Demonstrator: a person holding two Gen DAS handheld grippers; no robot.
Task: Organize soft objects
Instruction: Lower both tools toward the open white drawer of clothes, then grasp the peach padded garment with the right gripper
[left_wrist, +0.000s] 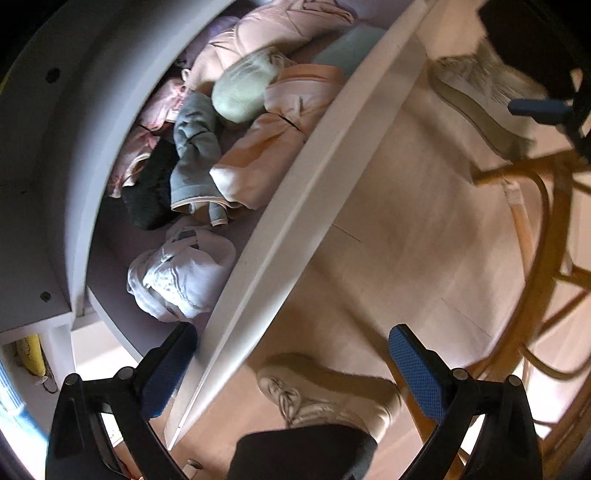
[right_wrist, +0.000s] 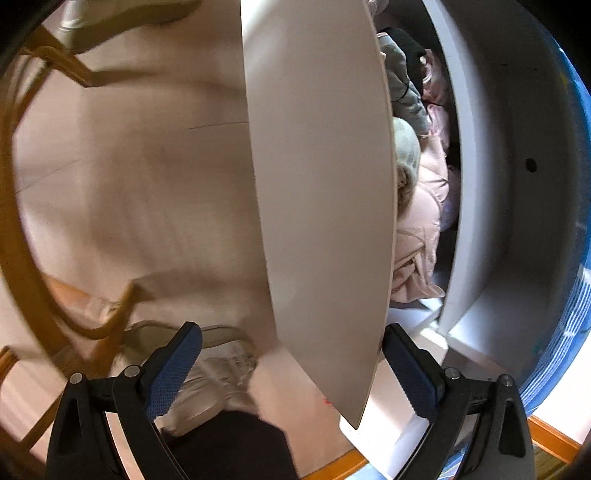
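Both hand-held grippers (left_wrist: 295, 373) (right_wrist: 291, 373) gape empty; the drawer front (right_wrist: 321, 206) hides most clothes (right_wrist: 417, 206).

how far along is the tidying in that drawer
Looks done: several soft items already lie in the open drawer, including a white bundle, a grey garment, a pale green hat and pink clothes. In hand: nothing; the left gripper and right gripper are both open and empty. Left: the pile looks loose rather than folded, and the drawer is not shut.
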